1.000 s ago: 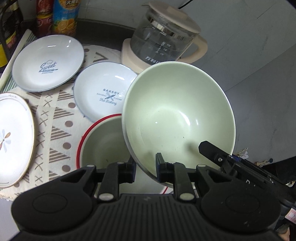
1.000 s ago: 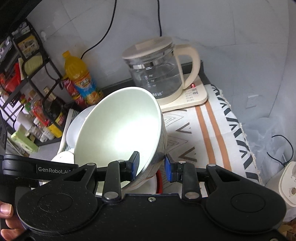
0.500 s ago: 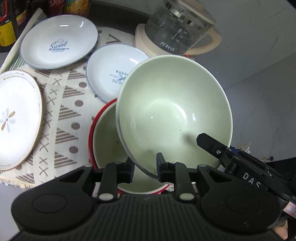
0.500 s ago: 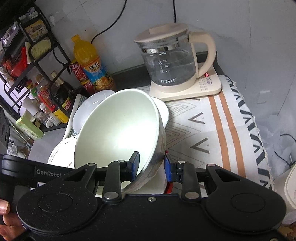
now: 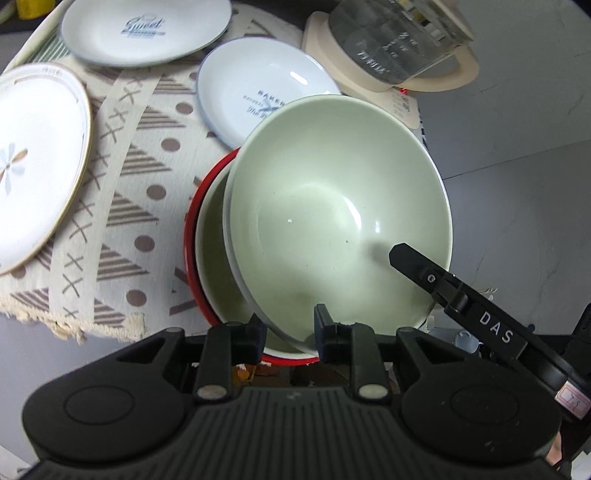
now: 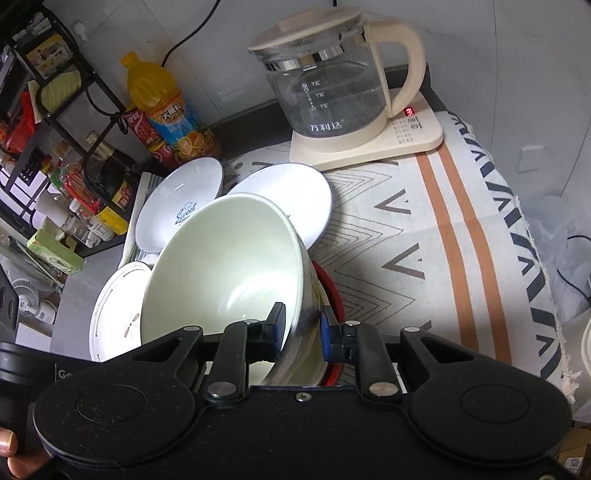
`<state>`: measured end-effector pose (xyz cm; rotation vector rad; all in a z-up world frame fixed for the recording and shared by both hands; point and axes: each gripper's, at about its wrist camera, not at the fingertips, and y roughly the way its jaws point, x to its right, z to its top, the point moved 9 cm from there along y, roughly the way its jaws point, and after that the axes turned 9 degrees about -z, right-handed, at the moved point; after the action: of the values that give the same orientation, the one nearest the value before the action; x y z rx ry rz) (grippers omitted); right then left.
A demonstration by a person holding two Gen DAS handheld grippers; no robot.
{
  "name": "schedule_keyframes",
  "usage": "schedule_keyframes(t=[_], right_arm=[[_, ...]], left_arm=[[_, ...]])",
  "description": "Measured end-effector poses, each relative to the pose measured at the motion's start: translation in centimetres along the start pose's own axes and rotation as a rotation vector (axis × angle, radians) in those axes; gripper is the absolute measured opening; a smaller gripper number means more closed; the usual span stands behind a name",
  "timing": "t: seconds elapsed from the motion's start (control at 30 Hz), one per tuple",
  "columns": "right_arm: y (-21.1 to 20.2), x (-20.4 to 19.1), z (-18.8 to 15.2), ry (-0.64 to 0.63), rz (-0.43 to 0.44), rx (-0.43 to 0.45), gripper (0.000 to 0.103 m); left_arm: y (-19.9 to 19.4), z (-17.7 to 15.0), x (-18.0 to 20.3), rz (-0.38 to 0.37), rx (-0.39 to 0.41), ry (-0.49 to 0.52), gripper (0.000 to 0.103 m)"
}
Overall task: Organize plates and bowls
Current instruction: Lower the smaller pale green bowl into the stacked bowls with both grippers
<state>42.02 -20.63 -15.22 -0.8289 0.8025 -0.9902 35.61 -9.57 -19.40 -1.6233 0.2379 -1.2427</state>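
Observation:
A pale green bowl [image 5: 332, 221] [image 6: 221, 266] leans tilted inside a red-rimmed bowl [image 5: 190, 229] [image 6: 332, 291] on the patterned cloth. My left gripper [image 5: 289, 326] is shut on its near rim, one pad outside the wall and one inside. My right gripper [image 6: 302, 326] straddles the bowl's right wall; its jaws are closing and the blue pads press on that wall. One of its fingers [image 5: 417, 266] shows inside the bowl in the left wrist view. Three plates lie behind: a "Sweet" plate [image 5: 144, 29] [image 6: 181, 206], a "Bakery" plate [image 5: 258, 81] [image 6: 291, 192], and a gold-rimmed white plate [image 5: 33, 158] [image 6: 114, 314].
A glass kettle [image 6: 325, 81] [image 5: 399, 37] stands on its cream base at the back. An orange drink bottle [image 6: 162, 103] and a black rack [image 6: 55, 110] of jars sit at the back left. The cloth's fringed edge [image 5: 74, 325] hangs at the table's front. Striped cloth [image 6: 443, 240] lies to the right.
Both grippers have come down with the pale green bowl, which now sits lower inside the red-rimmed bowl. The right gripper's jaws have narrowed onto the bowl's wall.

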Motion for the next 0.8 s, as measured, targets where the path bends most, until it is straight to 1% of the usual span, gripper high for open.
schedule_keyframes(t=[0.13,0.3,0.47,0.63,0.7,0.8], right_arm=[[0.6,0.4,-0.1,0.046,0.008,-0.021,0.016],[1.0,0.5,0.2,0.072,0.013,-0.028,0.013],[1.4,0.6,0.2,0.088,0.013,-0.037,0.012],[1.9,0.7,0.2,0.116,0.017,-0.050,0.013],[2.0,0.8,0.3,0.124,0.021,-0.052,0.013],[2.0,0.7,0.4,0.120,0.019,-0.043,0.013]], left_arm=[[0.1,0.0,-0.1,0.006,-0.005,-0.010,0.024],[-0.3,0.1,-0.2,0.008,-0.018,-0.018,0.026],[-1.1,0.3,-0.6,0.016,-0.015,-0.042,0.026],[-1.7,0.3,-1.0,0.037,-0.022,-0.049,0.029],[-2.3,0.6,-1.3,0.037,0.003,-0.052,0.030],[-3.1,1.0,-1.7,0.060,0.036,-0.035,0.033]])
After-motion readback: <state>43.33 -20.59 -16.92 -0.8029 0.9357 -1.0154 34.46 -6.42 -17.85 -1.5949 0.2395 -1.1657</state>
